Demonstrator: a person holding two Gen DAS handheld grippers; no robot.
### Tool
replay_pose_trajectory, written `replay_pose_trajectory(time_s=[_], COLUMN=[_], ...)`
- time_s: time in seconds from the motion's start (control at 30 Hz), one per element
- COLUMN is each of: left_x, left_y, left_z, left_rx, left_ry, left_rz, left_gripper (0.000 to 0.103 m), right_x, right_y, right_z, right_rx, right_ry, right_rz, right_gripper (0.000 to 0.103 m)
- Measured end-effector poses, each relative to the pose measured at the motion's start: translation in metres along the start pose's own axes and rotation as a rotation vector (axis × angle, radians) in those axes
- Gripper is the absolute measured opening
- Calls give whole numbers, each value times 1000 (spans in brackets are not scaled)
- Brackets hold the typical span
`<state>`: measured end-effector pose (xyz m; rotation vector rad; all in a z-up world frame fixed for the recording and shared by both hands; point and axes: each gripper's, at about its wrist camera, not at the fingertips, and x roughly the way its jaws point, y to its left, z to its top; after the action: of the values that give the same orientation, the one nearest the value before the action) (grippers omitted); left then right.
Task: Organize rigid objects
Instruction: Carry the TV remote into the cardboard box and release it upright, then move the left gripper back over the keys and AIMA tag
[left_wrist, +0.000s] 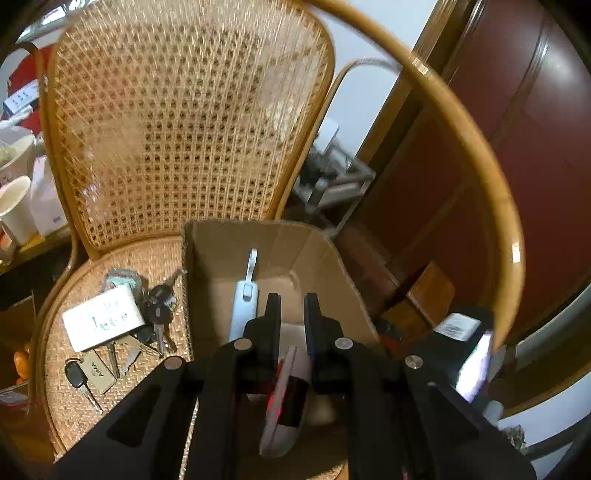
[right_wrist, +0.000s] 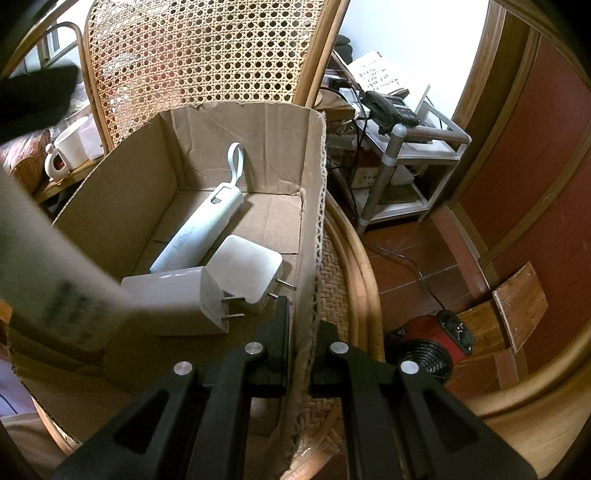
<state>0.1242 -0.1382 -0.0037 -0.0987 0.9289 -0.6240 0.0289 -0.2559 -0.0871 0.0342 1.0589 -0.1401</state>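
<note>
A cardboard box (left_wrist: 325, 266) stands on a rattan chair seat. My left gripper (left_wrist: 292, 306) hangs over the box; a grey-white object with a dark band (left_wrist: 286, 398) sits between its fingers near their base, and I cannot tell if they grip it. The same blurred object (right_wrist: 48, 273) shows at the left of the right wrist view. In the box lie a white bar with a loop (right_wrist: 201, 227) and two white plug chargers (right_wrist: 245, 273) (right_wrist: 181, 299). My right gripper (right_wrist: 303, 317) is shut on the box's right wall (right_wrist: 310, 206).
On the seat left of the box lie a white charger block (left_wrist: 101, 319), several keys (left_wrist: 159, 314) and a tan key tag (left_wrist: 96, 373). Cups (left_wrist: 14, 206) stand on a table at the left. A red fan heater (right_wrist: 432, 347) sits on the floor at the right, near a metal shelf (right_wrist: 406, 158).
</note>
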Motion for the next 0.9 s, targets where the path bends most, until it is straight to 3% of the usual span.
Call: replay_pose_trajectory(time_s=[0.1, 0.13, 0.2, 0.27, 0.33, 0.43, 0.5, 0.9], left_x=[18, 19, 20, 17, 12, 6, 3, -39], left_y=[1, 1, 5, 8, 7, 3, 2, 24], left_z=[1, 2, 3, 4, 6, 7, 8, -1], left_rx=[11, 10, -20, -41, -22, 16, 31, 71], left_ry=[20, 12, -8, -36, -54, -107, -126, -203], left_rz=[46, 57, 25, 25, 77, 189, 217, 357], left_gripper=[13, 18, 21, 31, 67, 88, 97, 101], right_x=[-1, 0, -1, -1, -1, -2, -3, -2], right_y=[0, 0, -1, 0, -1, -1, -1, 1], right_z=[-1, -1, -1, -2, -2, -2, -2, -1], right_rx=[0, 1, 2, 1, 1, 3, 7, 5], right_ry=[0, 1, 0, 0, -1, -2, -5, -6], right_rz=[2, 4, 5, 9, 9, 9, 7, 4], right_gripper=[8, 8, 8, 8, 8, 8, 8, 8])
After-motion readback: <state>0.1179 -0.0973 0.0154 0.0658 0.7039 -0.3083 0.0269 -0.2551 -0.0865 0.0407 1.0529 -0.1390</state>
